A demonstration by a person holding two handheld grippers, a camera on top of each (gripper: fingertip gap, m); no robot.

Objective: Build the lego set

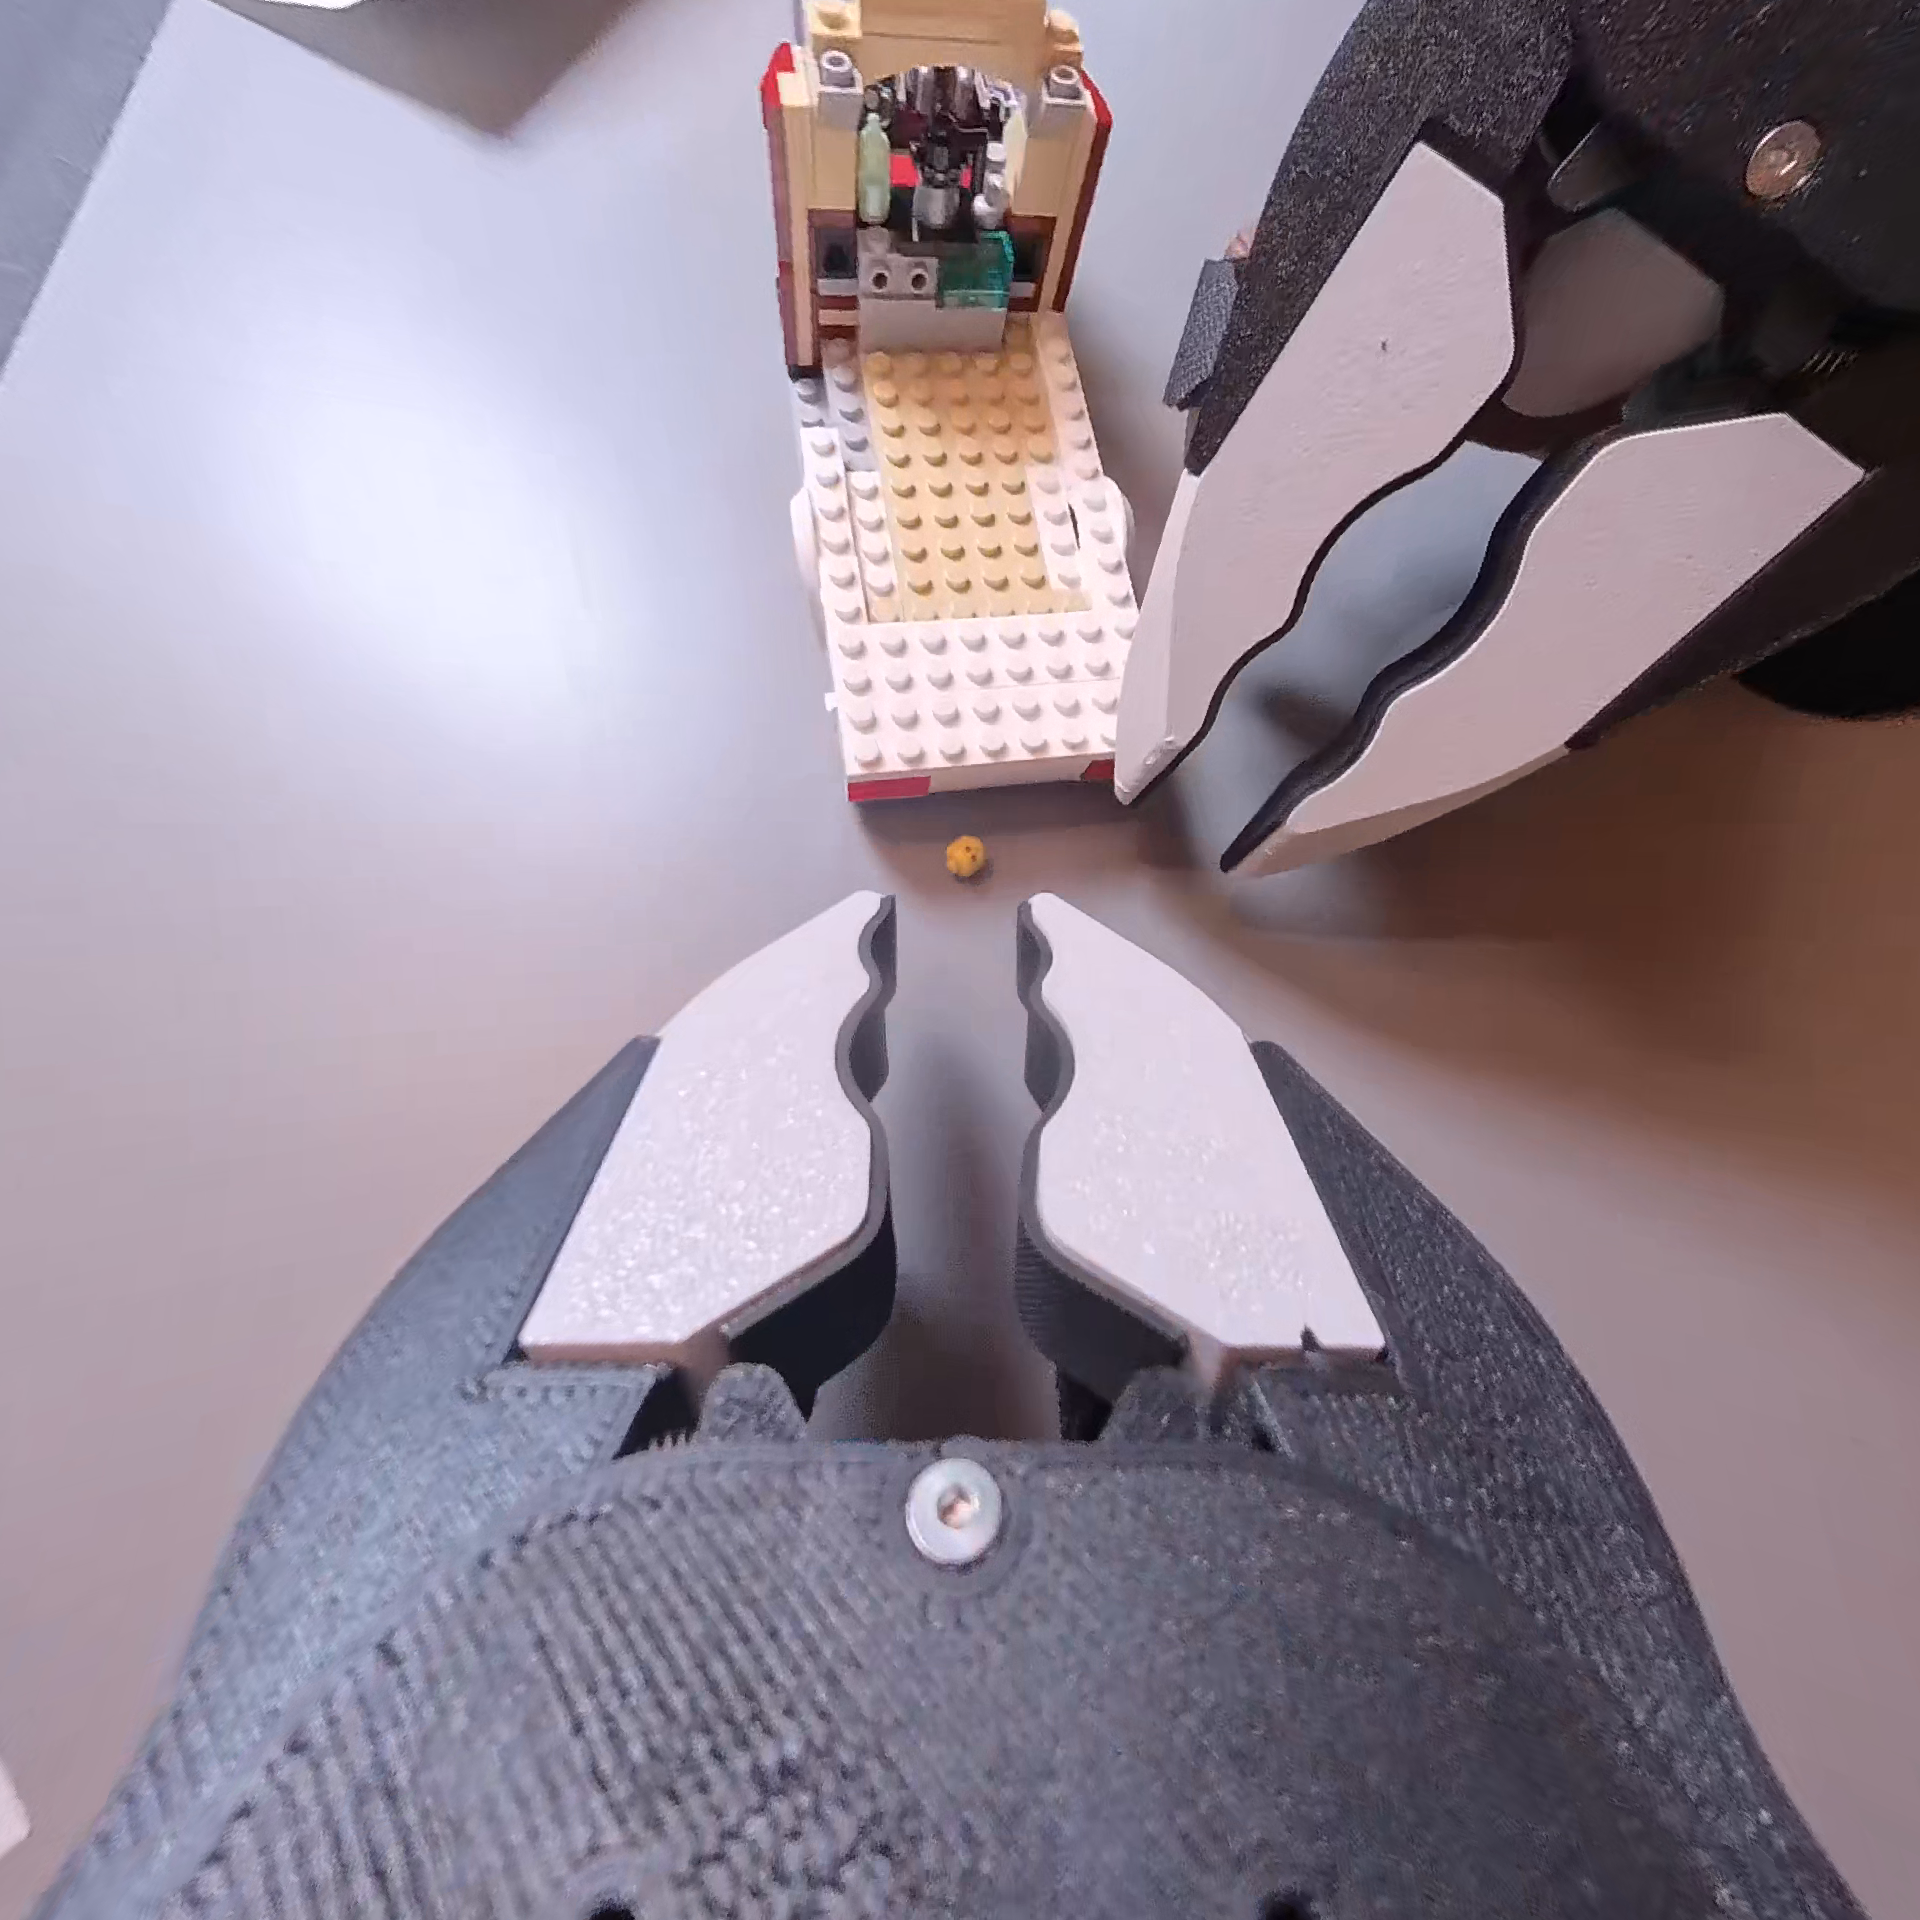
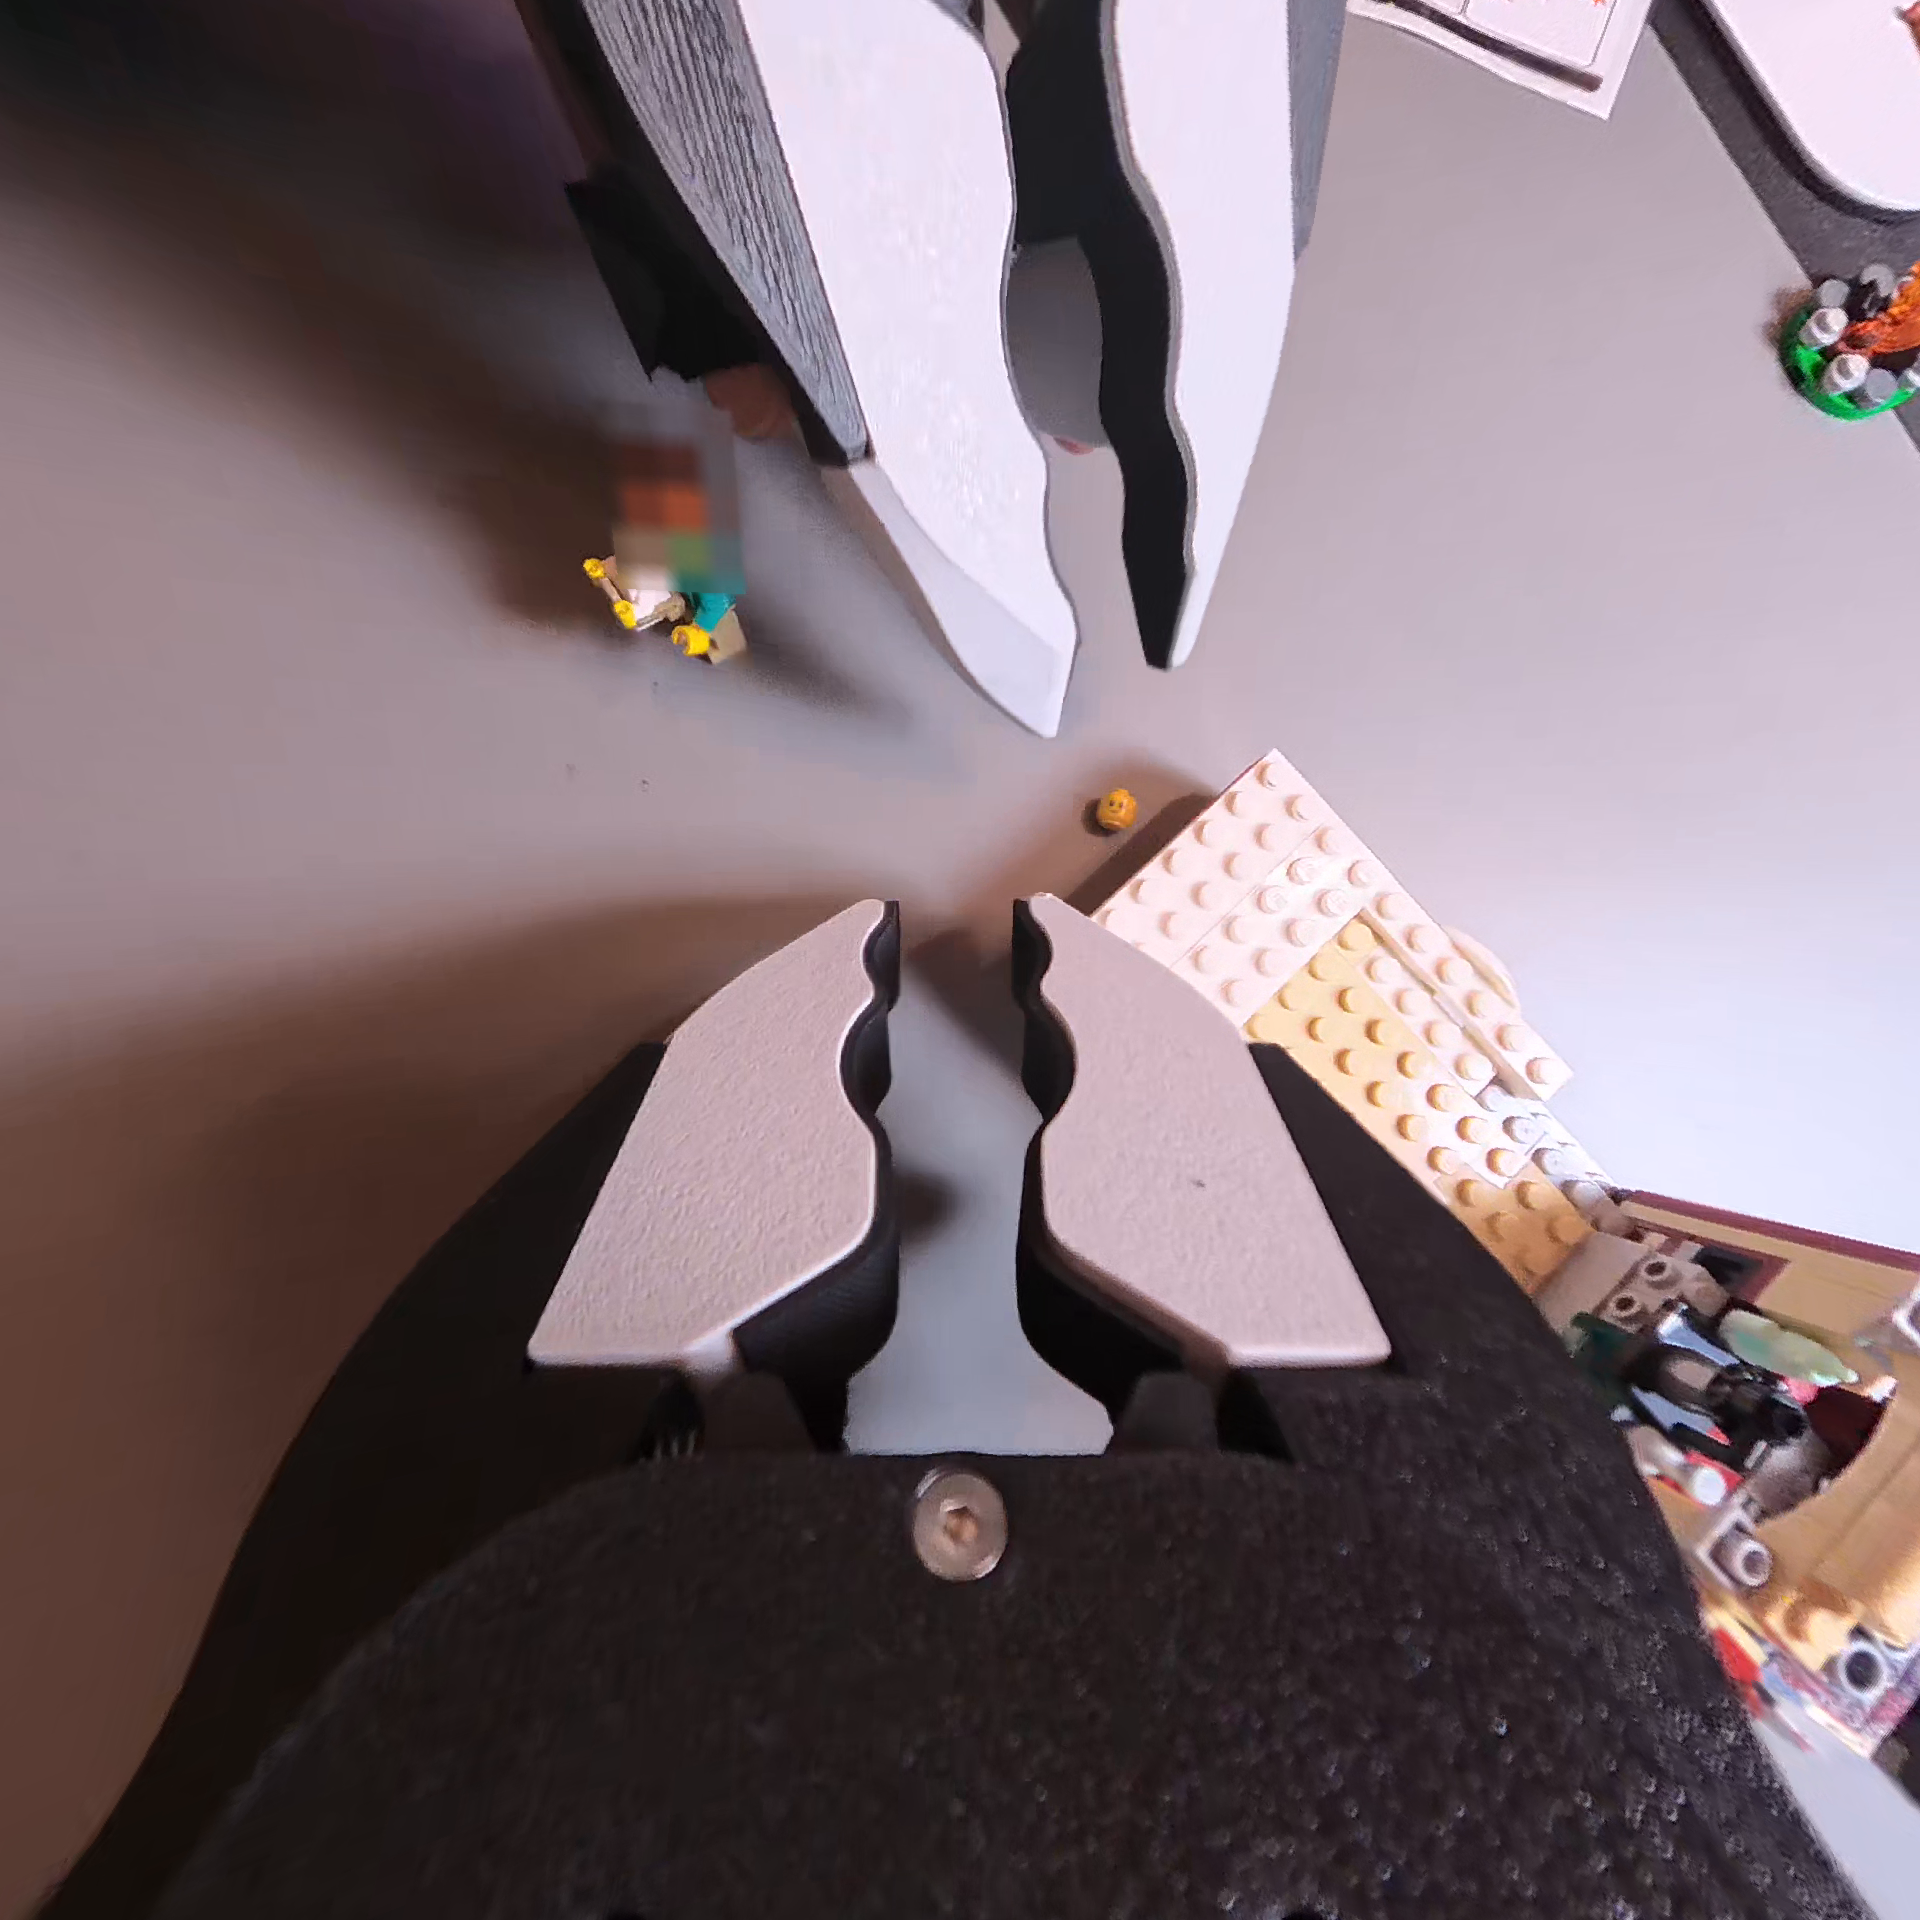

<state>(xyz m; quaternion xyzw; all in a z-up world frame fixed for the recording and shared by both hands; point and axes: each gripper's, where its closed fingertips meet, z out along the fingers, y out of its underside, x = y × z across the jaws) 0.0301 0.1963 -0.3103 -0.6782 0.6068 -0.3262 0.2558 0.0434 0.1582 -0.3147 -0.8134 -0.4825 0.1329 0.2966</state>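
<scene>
Because the tiny yellow round minifigure head (image 1: 965,858) lies loose on the grey table (image 1: 416,623) at frame centre, just below the white-and-tan studded brick model (image 1: 971,540), a low, centred approach seems wise. The left gripper (image 1: 954,914) is narrowly parted and empty; the right gripper (image 1: 1179,821), centre right, likewise holds nothing.
</scene>
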